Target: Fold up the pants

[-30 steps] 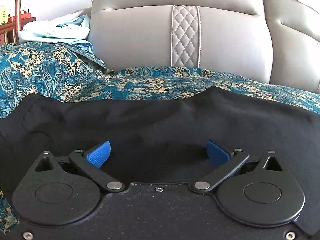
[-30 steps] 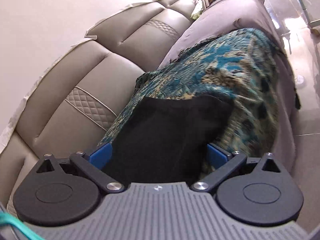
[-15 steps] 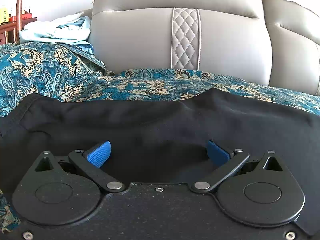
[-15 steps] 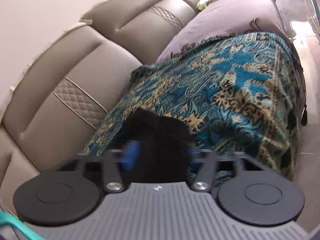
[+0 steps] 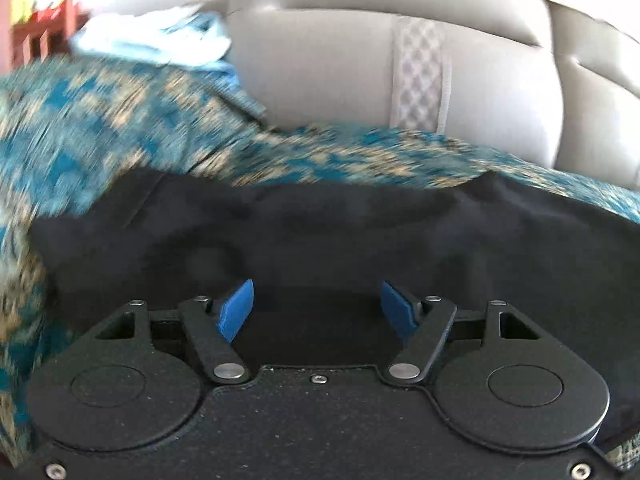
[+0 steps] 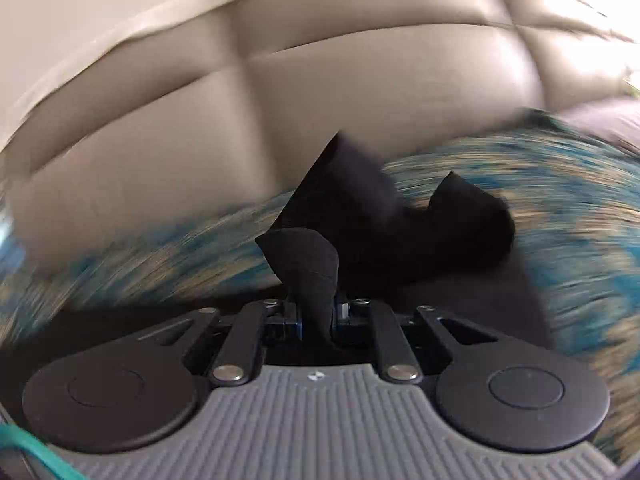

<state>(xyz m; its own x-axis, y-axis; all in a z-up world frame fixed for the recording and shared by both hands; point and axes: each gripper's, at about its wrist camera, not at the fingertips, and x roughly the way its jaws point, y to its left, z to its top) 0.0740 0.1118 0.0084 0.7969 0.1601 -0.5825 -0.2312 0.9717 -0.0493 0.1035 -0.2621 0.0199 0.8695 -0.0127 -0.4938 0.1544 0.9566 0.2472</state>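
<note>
The black pants [image 5: 340, 232] lie flat on a teal paisley throw [image 5: 100, 128] over a grey sofa. My left gripper [image 5: 318, 310] is open just above the near part of the pants, its blue pads apart with cloth lying between them. In the right wrist view my right gripper [image 6: 316, 316] is shut on a fold of the black pants [image 6: 312, 264] and holds it lifted, with the rest of the cloth [image 6: 440, 224] bunched and trailing behind over the throw. The view is blurred by motion.
The grey sofa backrest [image 5: 340, 60] with a quilted strip rises right behind the pants. Light blue clothes [image 5: 160, 44] are piled at the far left on the throw. A wooden piece of furniture [image 5: 36, 36] stands beyond them.
My right gripper has closed on the pants' edge and swung it up and toward the backrest. My left gripper has shifted slightly over the pants, still open.
</note>
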